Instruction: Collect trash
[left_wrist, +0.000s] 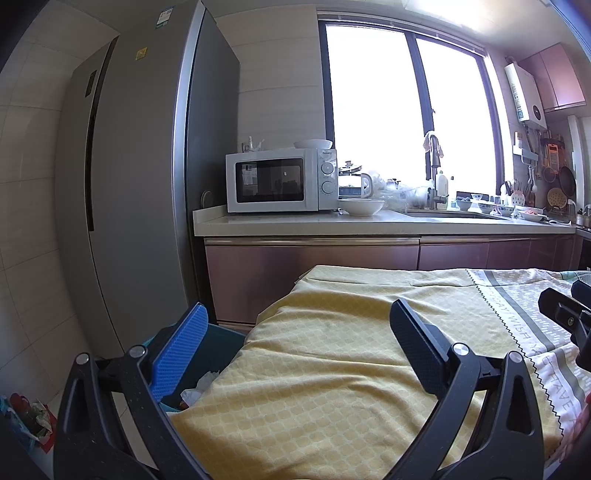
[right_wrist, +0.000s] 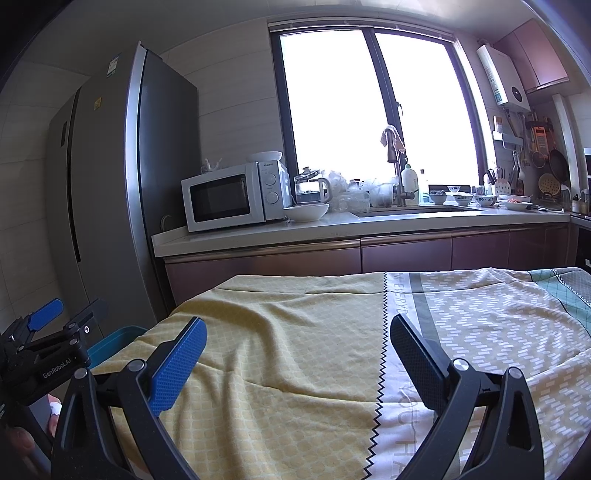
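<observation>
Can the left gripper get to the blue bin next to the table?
Probably yes. The left hand-held gripper is open and empty, and the blue bin sits just below its left finger with nothing between them.

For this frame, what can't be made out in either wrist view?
- Bin, left wrist view: mostly hidden behind the left gripper and the tablecloth; only some crumpled white paper shows inside.
- Bin, right wrist view: only a rim corner shows; contents hidden.
- Window: blown out white, nothing outside visible.
- Dishes beyond the sink: too small to tell contents.
- Bag on the floor: cut by the frame edge.
</observation>
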